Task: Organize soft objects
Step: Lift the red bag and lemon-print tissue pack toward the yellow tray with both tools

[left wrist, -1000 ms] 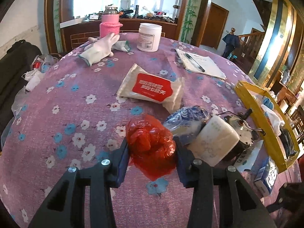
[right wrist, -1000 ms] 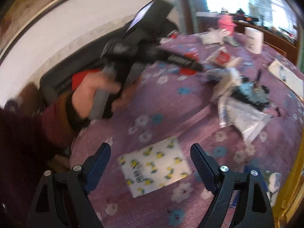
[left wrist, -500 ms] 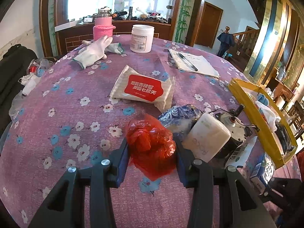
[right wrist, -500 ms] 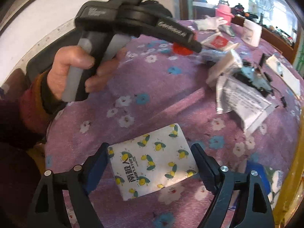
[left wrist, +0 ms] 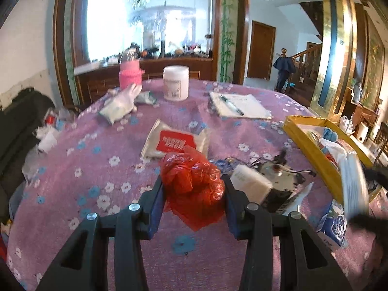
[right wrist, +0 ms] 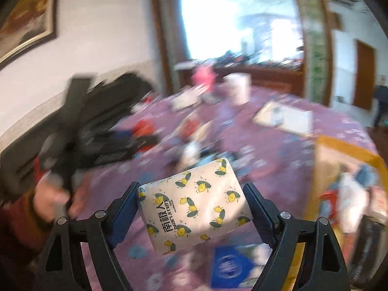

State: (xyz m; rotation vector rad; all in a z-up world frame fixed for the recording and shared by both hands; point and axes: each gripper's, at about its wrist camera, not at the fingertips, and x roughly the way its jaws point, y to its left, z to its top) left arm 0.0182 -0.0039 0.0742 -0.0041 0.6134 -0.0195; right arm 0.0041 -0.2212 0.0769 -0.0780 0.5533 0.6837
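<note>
Purple flowered cloth covered the round table (left wrist: 72, 150), which stood in a wood-trimmed room with a bright window behind. From the left wrist view, the left gripper (left wrist: 192, 189) was clamped on a crumpled red bag (left wrist: 194, 184), both pads pressed into its sides and the bag held clear of the cloth. Beyond it lay a wipes pack (left wrist: 175, 141), a white glove (left wrist: 121, 104), a white jar (left wrist: 175, 83), a pink bottle (left wrist: 129, 75) and a notepad (left wrist: 242, 105) with a pen on it. A yellow box (left wrist: 312, 145), already holding several soft things, sat at the right edge, with a clutter of hard bits between it and the bag. From the right wrist view, which was blurred, the right gripper (right wrist: 194, 198) had a lemon-print tissue pack (right wrist: 194, 203) squeezed between its jaws, standing wide on the pack's breadth, and the pack looked lifted off the table. The box (right wrist: 349, 152) showed at the right, near the pack; the person's other hand (right wrist: 53, 196) with its gripper was at the left. The step in hand seemed to be carrying both soft items to the box. Next, each would need to be brought over the box's open top and released there, the tissue pack likely first, being closer, while steering the bag past the clutter.
</note>
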